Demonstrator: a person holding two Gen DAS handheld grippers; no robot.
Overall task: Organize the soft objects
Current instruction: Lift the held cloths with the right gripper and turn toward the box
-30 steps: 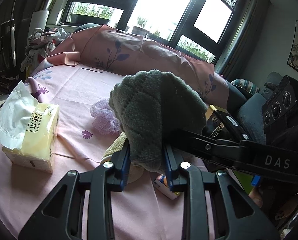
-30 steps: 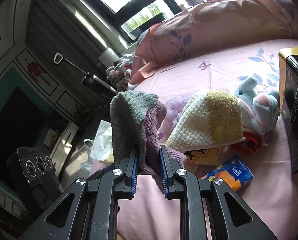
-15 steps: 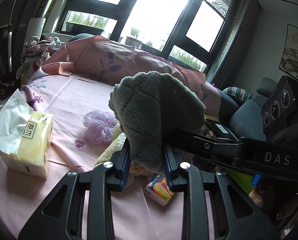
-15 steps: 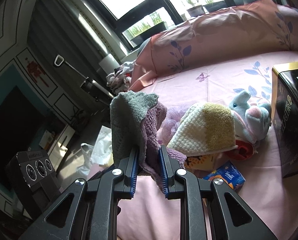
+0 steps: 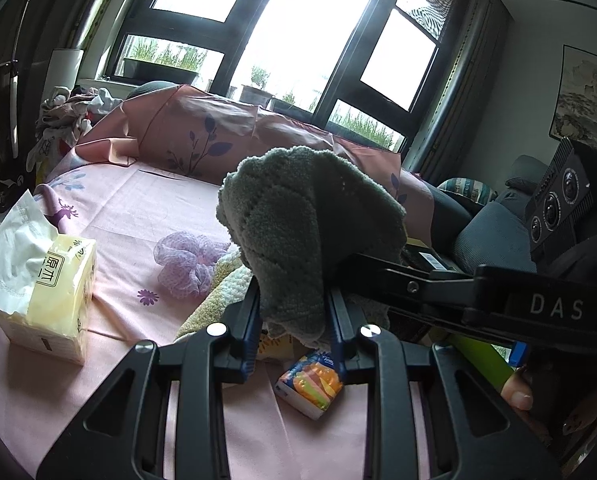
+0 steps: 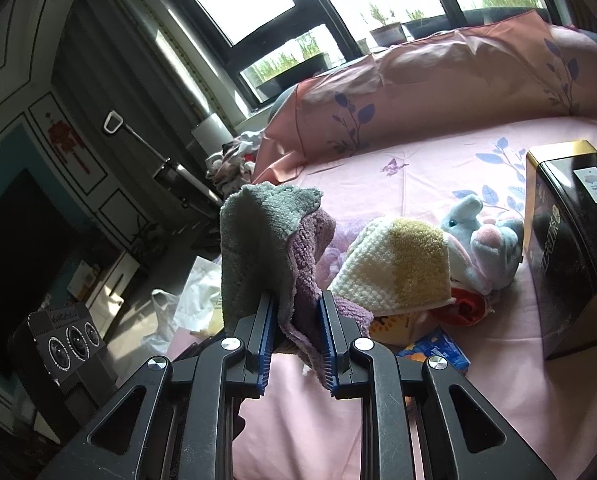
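While both grippers clamp the same grey-and-lilac towel (image 5: 310, 232), one end in the left gripper (image 5: 294, 320) and one in the right gripper (image 6: 296, 332), the cloth has come a little higher off the bed than a second ago: more pink sheet now shows beneath it, and the small orange tissue pack (image 5: 310, 384), half hidden before, lies in full view. That suggests the towel is being held up between the two hands, likely for folding or moving aside. Just beyond lie a cream-and-yellow knitted cloth (image 6: 398, 268), a lilac mesh scrunchie (image 5: 186, 260) and a blue plush toy (image 6: 482, 240). The pink floral bedsheet (image 5: 138, 200) also carries a yellow tissue box (image 5: 46, 292) and a black-and-gold tin (image 6: 570, 248). Dark-framed windows (image 5: 282, 40) stand behind.
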